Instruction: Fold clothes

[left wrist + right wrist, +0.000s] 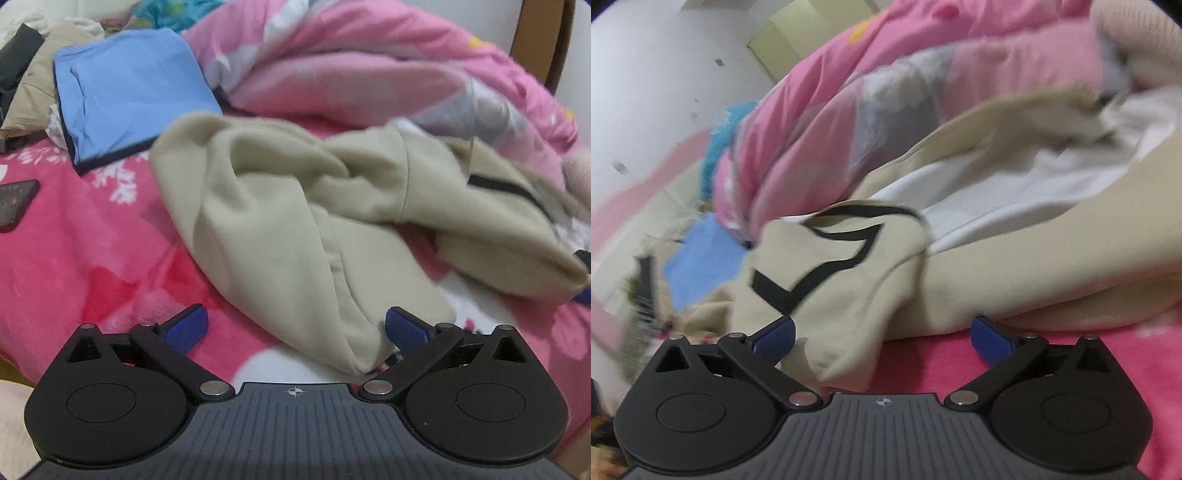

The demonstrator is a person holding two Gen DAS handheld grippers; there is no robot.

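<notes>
A crumpled beige fleece top (295, 206) with black stripes lies in a heap on the bright pink fuzzy blanket (92, 251). The left gripper (295, 328) has its blue fingers spread wide apart, and a beige corner pokes between them, not squeezed. The right gripper (882, 334) is wide open too, with a beige fold (849, 332) just in front. At eleven o'clock from the heap sits a folded light blue cloth (129, 92). At one o'clock is a puffy pink quilt (351, 66). A dark flat phone (14, 203) rests at nine o'clock.
</notes>
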